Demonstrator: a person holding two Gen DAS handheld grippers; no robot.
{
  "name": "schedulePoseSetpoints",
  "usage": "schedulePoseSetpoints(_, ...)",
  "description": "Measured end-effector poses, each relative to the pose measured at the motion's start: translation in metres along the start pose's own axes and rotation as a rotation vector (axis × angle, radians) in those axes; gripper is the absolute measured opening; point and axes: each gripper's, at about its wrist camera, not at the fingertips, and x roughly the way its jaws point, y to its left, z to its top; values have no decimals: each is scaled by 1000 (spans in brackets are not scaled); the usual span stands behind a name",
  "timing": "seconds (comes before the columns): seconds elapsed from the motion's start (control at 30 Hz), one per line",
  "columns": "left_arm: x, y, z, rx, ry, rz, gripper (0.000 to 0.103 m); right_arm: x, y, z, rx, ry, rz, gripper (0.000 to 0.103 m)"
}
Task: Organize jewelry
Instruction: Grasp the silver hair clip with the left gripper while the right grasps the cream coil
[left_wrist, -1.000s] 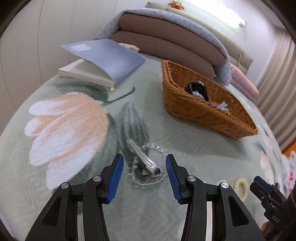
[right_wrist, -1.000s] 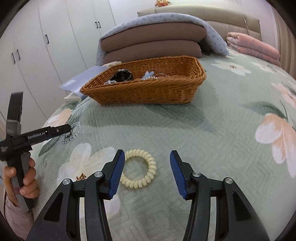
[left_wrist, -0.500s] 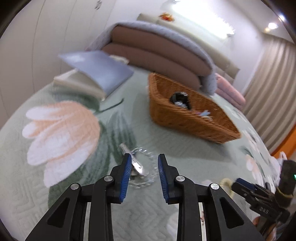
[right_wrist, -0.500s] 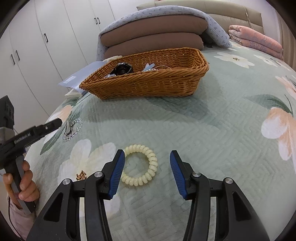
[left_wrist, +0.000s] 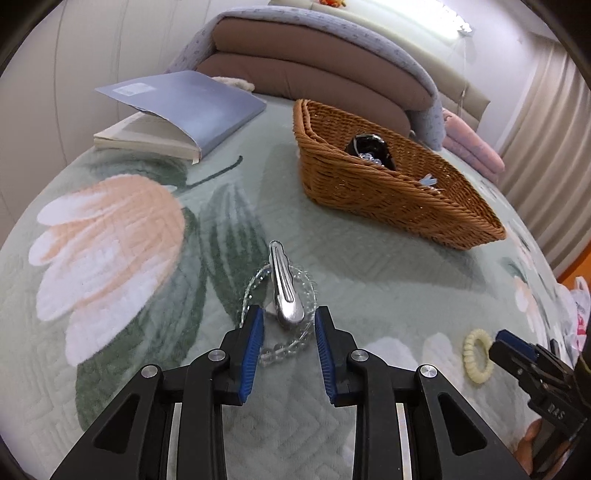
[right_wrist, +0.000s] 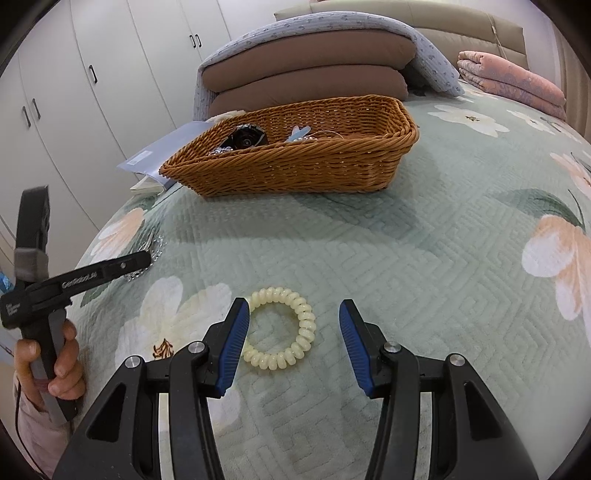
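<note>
Left wrist view: a silver hair clip (left_wrist: 283, 288) lies across a ring of clear beads, a bracelet (left_wrist: 280, 314), on the green quilted bed cover (left_wrist: 369, 295). The near end of the clip sits between the blue pads of the left gripper (left_wrist: 288, 332), whose jaws are partly closed around it with a gap showing on each side; the pads do not appear to press on the clip, though the view is too close to be sure. Part of the bracelet lies under the jaw tips. To the right on the cover is a cream spiral hair tie (left_wrist: 478, 356), with the tip of the right gripper (left_wrist: 513, 349) just beside it.

From the right wrist view, the hair tie (right_wrist: 279, 334) lies flat between the right gripper's (right_wrist: 291, 336) jaws, which stand about half open and hold nothing; the left pad is at the tie's edge, the right pad well clear of it. A hand (right_wrist: 55, 365) at the left edge grips the left gripper's handle.

Farther back stands a brown wicker basket (right_wrist: 295, 173) holding a dark round item and a few small pieces. A blue-covered book (left_wrist: 184, 107) lies left of it, and stacked brown cushions (left_wrist: 295, 70) under a pale blue blanket sit behind.
</note>
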Motion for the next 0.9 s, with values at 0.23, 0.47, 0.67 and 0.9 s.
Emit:
schedulePoseSetpoints(0.23,12,-10,9,48,2,65,30,-8,-3,1,14,-31,-8,55)
schedulePoseSetpoints(0.47,14,-15,6,86,-16,92,30,-17,3,2,-73,-67,-53,55)
schedulePoseSetpoints(0.67,12,-13,5,76,-24,79,30,15,19,-4,-165,35,-168,53)
schedulePoseSetpoints(0.9,12,-14,4,89,-33,89,30,18,42,-12,-293,19,-197,14)
